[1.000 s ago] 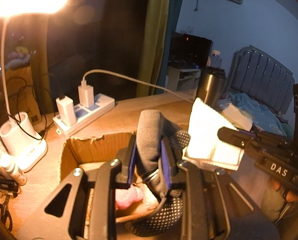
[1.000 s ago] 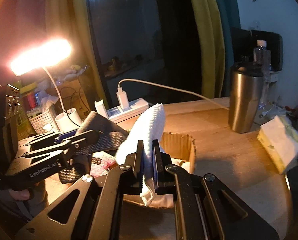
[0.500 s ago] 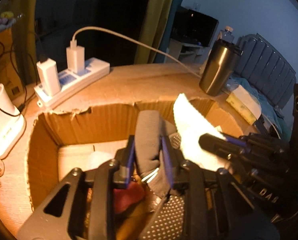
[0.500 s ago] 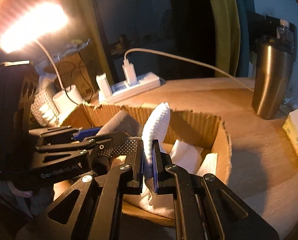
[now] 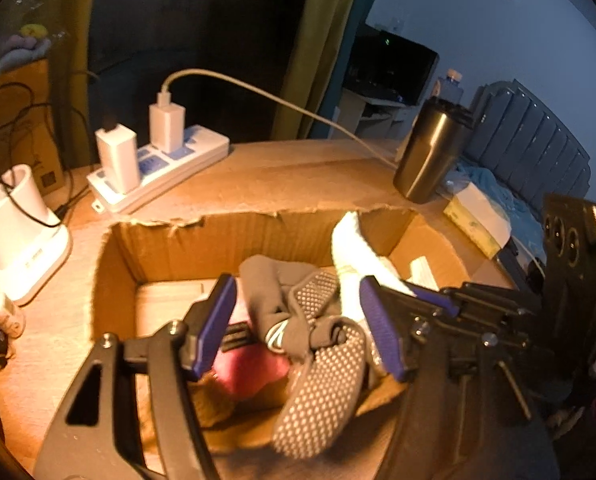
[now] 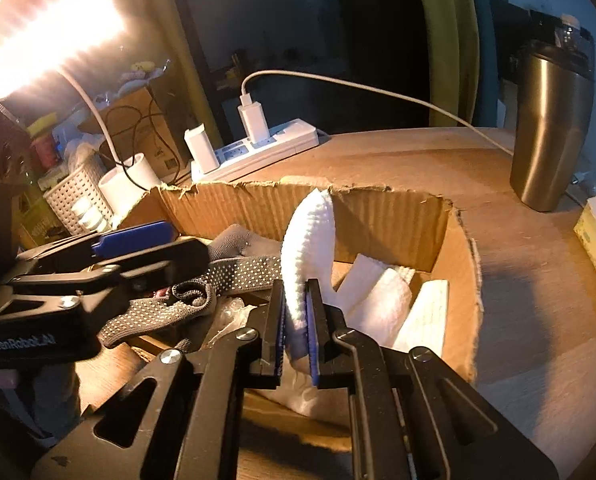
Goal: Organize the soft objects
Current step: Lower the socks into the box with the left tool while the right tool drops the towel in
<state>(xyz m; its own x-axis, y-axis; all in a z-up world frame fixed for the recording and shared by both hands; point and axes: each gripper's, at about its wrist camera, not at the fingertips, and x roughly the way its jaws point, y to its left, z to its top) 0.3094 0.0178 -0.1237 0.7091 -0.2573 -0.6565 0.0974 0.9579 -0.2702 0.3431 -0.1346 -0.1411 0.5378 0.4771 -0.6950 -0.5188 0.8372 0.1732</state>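
An open cardboard box [image 5: 234, 236] [image 6: 381, 208] sits on the wooden table. My left gripper [image 5: 298, 328] is open over the box, and a grey dotted sock [image 5: 317, 380] lies loose between its fingers, on a pink soft item [image 5: 250, 372]. The sock shows in the right wrist view [image 6: 234, 268] beside the left gripper [image 6: 134, 240]. My right gripper [image 6: 296, 316] is shut on a white knit cloth [image 6: 309, 240] and holds it upright over the box; the cloth also shows in the left wrist view [image 5: 353, 252]. White folded cloths [image 6: 385, 296] lie in the box.
A white power strip [image 5: 158, 172] [image 6: 258, 152] with chargers and a cable lies behind the box. A steel tumbler [image 5: 429, 152] [image 6: 549, 132] stands at the back right, a tissue pack [image 5: 477, 216] near it. A white holder [image 5: 18, 220] and a lamp [image 6: 46, 32] are at the left.
My left gripper has opened and let go of the grey sock, which now lies in the box. My right gripper still holds the white cloth, lower over the box.
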